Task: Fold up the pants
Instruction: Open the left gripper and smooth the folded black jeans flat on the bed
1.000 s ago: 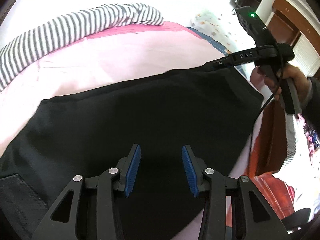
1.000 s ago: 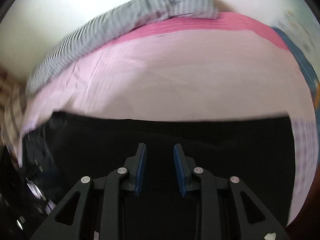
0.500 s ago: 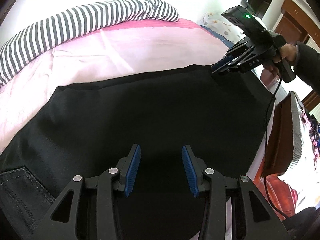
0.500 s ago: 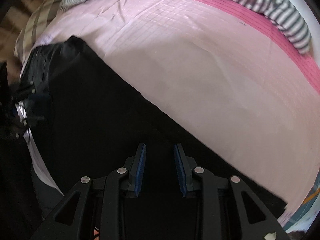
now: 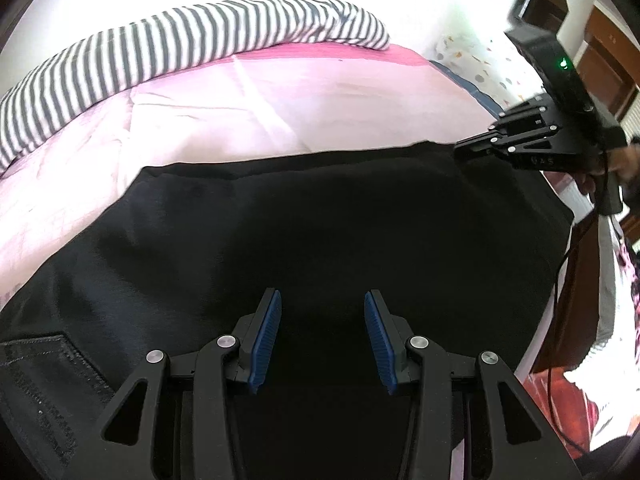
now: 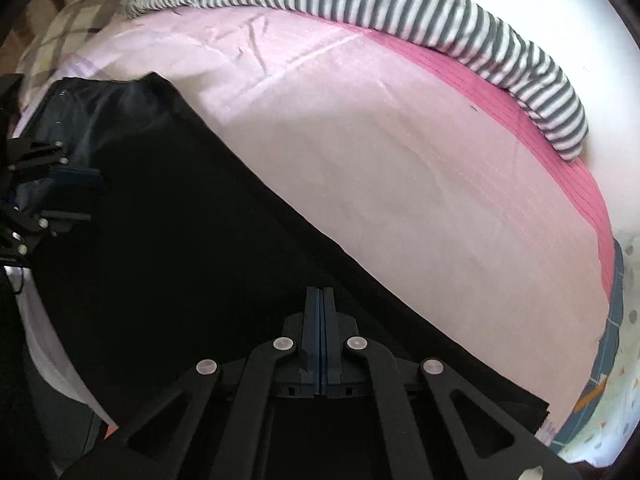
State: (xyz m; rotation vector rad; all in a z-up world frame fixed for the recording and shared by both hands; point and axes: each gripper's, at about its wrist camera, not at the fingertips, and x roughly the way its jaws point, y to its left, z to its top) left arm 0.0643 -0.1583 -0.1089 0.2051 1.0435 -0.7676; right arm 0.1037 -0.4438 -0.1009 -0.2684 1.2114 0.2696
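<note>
Pants (image 5: 320, 232), black, lie spread flat on the pink bed sheet (image 5: 304, 112), filling the space under and ahead of both sets of jaws; they already form one long dark band with straight edges, which suggests the legs have been laid one over the other, though the dark cloth hides any layer line. What looks like the waist end, with a stitched pocket (image 5: 44, 376), sits to the left of the left gripper (image 5: 322, 338), whose jaws stand apart above the cloth with nothing between them. The right gripper (image 6: 320, 340) has its jaws pressed together at the far edge of the pants near the other end; in the left wrist view its tip meets that edge, but whether a pinch of fabric is caught I cannot tell. Beyond the jaws a striped blanket (image 5: 168, 52) lies along the bed's far side. Still to do, I judge: bringing one end over the other and flattening the result.
</note>
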